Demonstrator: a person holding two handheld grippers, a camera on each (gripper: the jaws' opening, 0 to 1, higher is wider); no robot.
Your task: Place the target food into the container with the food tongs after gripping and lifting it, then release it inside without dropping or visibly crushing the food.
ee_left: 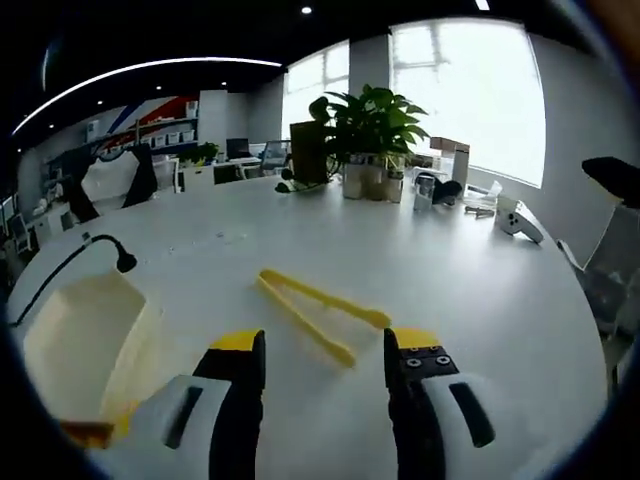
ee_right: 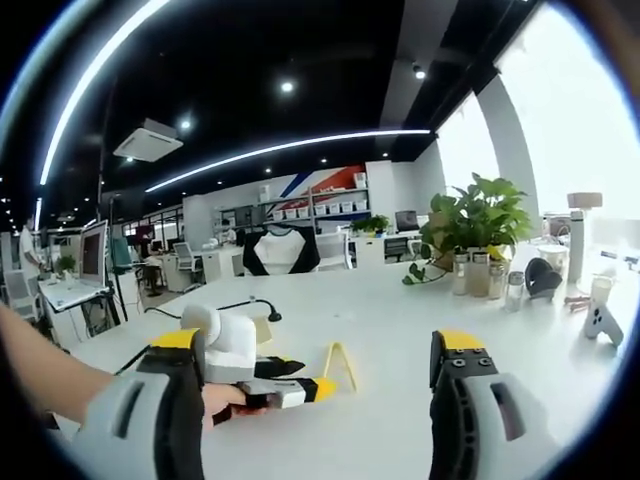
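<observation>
Yellow-tipped jaws of the left gripper (ee_left: pixel 325 365) stood well apart with nothing between them, hovering just short of the tongs (ee_left: pixel 318 313). In the left gripper view the tongs lay flat on the white table (ee_left: pixel 470 290), their two arms spread toward the gripper and joined at the far end. A pale container (ee_left: pixel 75 335) sat to the left of the jaws, near the table edge, with a black cable (ee_left: pixel 70 262) curving behind it. An orange scrap at the container's near corner might have been the food, though it was too small and cut off to say.

In the right gripper view the right gripper (ee_right: pixel 325 375) also stood wide open and empty, held higher above the table. The left gripper (ee_right: pixel 275 390) reached in from the left, a hand behind it, with the tongs (ee_right: pixel 340 365) just beyond its tip.

The step in hand appeared to be picking up the tongs. To do it well, the left gripper would probably need to lower until its jaws straddled both arms near the middle, then close only enough to hold without pinching the tips shut. Gripping too near the joined end would leave little control over the tips.

Farther off stood potted plants (ee_left: pixel 368 125), jars and a white controller (ee_left: pixel 520 222), beside bright windows.
</observation>
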